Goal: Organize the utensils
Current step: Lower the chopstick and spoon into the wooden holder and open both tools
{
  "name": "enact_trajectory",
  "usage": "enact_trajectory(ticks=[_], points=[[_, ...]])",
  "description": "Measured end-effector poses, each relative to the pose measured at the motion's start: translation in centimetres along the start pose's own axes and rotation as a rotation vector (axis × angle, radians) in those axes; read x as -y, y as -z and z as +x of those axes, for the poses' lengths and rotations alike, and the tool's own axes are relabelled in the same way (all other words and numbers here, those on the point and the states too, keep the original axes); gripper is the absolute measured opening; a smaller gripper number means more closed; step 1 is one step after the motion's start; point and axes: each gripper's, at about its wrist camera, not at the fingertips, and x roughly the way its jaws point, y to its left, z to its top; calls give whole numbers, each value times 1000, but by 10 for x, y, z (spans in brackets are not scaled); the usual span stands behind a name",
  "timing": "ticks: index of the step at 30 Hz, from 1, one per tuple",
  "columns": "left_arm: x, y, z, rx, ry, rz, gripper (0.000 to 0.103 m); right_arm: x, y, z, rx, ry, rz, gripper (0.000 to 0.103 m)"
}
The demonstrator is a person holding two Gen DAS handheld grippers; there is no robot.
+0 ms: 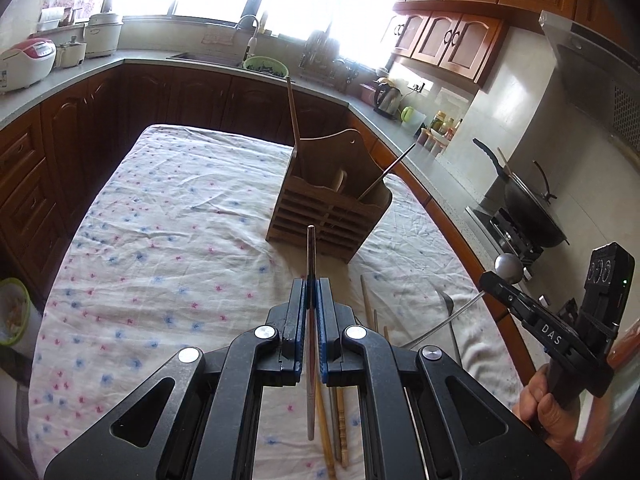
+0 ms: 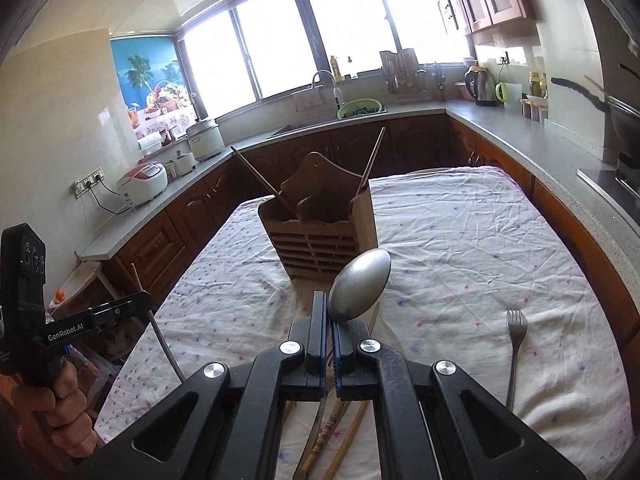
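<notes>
A wooden utensil holder (image 1: 332, 216) (image 2: 320, 236) stands on the cloth-covered table, with a chopstick (image 1: 294, 112) and a metal rod (image 1: 386, 174) leaning in it. My left gripper (image 1: 311, 284) is shut on a thin chopstick (image 1: 311, 248), held above the cloth in front of the holder. My right gripper (image 2: 328, 312) is shut on a metal spoon (image 2: 360, 284), bowl pointing up near the holder's front; it shows in the left wrist view too (image 1: 508, 268). Loose chopsticks (image 1: 340, 412) (image 2: 340, 436) lie on the cloth under the grippers. A fork (image 2: 516, 344) lies at the right.
The table is covered by a white floral cloth (image 1: 160, 240) (image 2: 480, 240). Kitchen counters and brown cabinets run around it. A wok (image 1: 528, 208) sits on a stove at the right. A rice cooker (image 2: 142, 184) stands on the left counter. A green bowl (image 1: 12, 312) sits at the left edge.
</notes>
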Motion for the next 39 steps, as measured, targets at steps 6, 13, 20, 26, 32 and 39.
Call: enact_trajectory(ticks=[6,13,20,26,32,39], points=[[-4,-6,-8,40,6,-27,4,0,-4,-2,30,1,-14,2],[-4,-23,-14,101,16,-43,4,4,-12,1,56,11,-15,2],[-4,-60,-14,198,36,-60,4,4,-36,5,114,24,-29,2],[-1,-105,-11,295,50,-67,4,5,-66,16,170,34,-37,2],[3,-149,2,366,51,-63,4,5,-100,33,218,54,-52,2],[-6,-182,35,435,19,-91,4,6,-127,63,238,76,-74,2]])
